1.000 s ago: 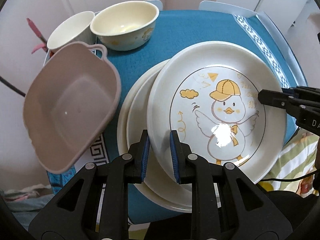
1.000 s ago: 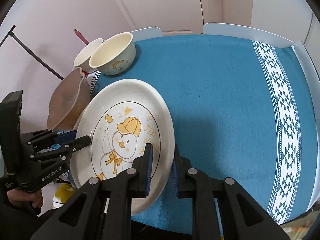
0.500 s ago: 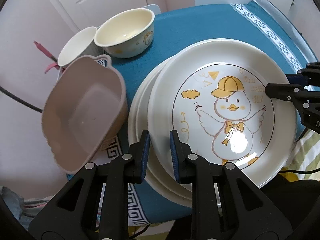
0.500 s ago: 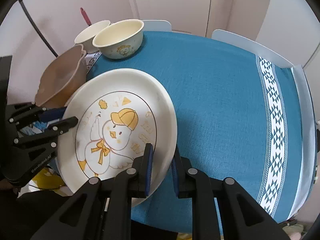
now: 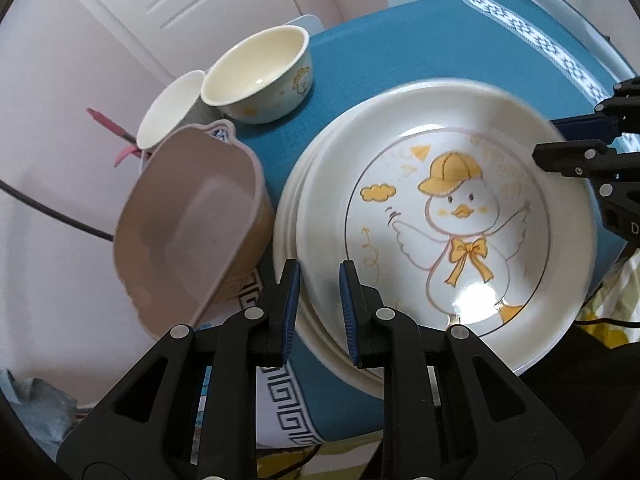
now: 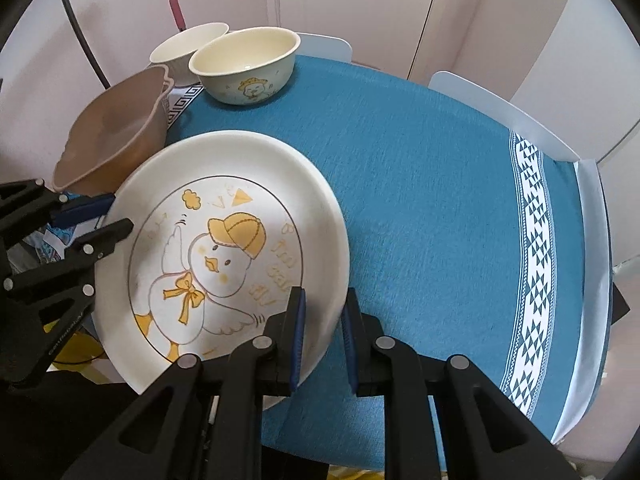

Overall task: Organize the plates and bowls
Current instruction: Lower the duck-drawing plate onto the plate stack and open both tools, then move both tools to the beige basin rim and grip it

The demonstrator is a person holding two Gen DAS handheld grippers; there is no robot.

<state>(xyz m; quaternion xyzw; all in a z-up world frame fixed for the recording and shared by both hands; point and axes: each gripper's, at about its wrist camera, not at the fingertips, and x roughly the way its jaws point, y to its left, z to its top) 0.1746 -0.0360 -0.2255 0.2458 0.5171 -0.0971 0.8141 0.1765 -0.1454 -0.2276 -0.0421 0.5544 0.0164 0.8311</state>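
My left claw (image 5: 318,308), at the lower centre of the frame, is matte black plastic: two triangular trussed arms with open cut-outs, each ending in a finger faced with a ribbed blue pad. Silver round screws mark each pivot. My right claw (image 6: 322,336) is of identical build. White lettering shows on its body at the frame's right edge.

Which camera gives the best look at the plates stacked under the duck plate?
The left wrist view: the rims of the lower plates show beside the duck plate. In the right wrist view the duck plate hides them.
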